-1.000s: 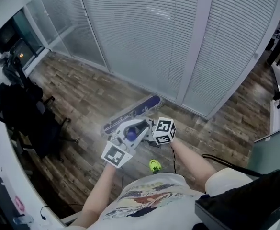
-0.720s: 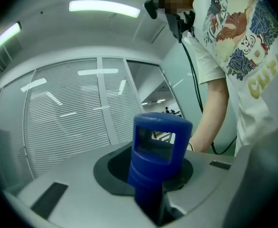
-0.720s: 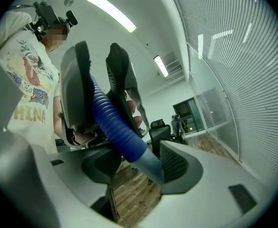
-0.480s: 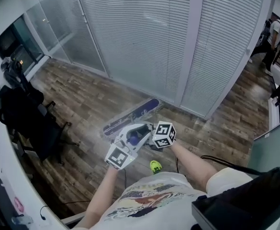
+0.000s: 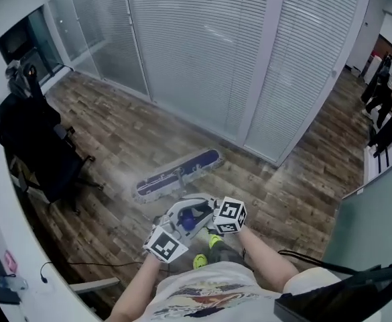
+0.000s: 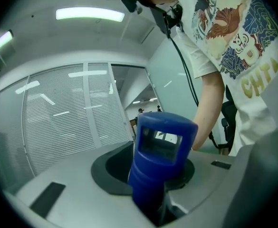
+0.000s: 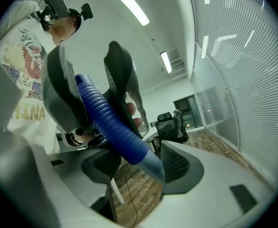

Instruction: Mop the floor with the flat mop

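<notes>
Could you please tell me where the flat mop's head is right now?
In the head view the mop head lies on the wooden floor near the centre, just short of the blind-covered glass partition and to the right of the black office chair.

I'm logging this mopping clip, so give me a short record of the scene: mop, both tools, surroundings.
mop head: flat on the wood floor, near the blinds
left tool: holds the handle's blue end cap between its jaws, which have just been opening
right tool: closed on the ribbed blue grip
nearby: black office chair at the left
</notes>
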`<state>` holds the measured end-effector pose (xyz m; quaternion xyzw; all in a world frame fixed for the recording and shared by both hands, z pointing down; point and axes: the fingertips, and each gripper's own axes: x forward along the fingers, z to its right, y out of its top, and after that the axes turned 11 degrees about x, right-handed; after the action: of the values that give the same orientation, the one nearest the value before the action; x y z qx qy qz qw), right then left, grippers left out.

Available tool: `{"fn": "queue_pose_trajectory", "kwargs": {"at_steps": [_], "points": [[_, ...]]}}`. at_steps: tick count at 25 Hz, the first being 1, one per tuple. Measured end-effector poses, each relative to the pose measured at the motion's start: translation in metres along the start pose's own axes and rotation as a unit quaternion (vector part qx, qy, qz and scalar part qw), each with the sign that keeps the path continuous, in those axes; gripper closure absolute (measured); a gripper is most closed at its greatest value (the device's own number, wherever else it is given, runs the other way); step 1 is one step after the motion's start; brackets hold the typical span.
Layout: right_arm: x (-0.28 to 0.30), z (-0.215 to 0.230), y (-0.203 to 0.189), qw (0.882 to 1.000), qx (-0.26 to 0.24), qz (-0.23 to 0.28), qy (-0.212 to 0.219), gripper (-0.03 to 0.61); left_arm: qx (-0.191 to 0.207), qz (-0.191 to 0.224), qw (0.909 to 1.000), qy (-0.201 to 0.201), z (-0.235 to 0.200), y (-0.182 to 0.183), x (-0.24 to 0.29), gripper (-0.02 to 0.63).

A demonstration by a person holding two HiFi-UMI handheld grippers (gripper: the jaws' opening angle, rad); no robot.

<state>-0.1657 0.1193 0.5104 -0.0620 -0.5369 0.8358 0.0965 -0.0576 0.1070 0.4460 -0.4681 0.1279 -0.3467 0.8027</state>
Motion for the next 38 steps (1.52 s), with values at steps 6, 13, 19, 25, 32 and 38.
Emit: {"fn": "queue_pose_trajectory", "kwargs": {"at_steps": [6,13,19,25,32,38], "points": [[0.003,-0.102,-0.037,1.0,0.0,0.009,0.016,0.339,-0.01,-0.012,0.9998,0.011,0.073,0.049,-0.057,0.531],[-0.034,-0.199,-0.085,1.0,0.0,0.002,0.022,0.339,-0.014,-0.016,0.9997,0.012,0.171,0.104,-0.075,0.529],[-0.055,-0.245,-0.115,0.999,-0.002,0.016,0.029,0.339,-0.009,-0.024,0.9995,0.019,0.226,0.125,-0.082,0.529],[-0.042,-0.24,-0.125,0.999,-0.005,-0.015,0.051,0.336,-0.01,-0.021,0.9992,0.034,0.222,0.113,-0.091,0.529],[0.017,-0.195,-0.073,0.997,0.006,0.014,0.077,0.331,-0.023,0.012,0.9953,0.093,0.124,0.094,-0.12,0.531],[0.074,-0.141,-0.049,0.995,0.011,-0.029,0.091,0.331,-0.019,0.014,0.9949,0.098,0.055,0.052,-0.14,0.542]]}}
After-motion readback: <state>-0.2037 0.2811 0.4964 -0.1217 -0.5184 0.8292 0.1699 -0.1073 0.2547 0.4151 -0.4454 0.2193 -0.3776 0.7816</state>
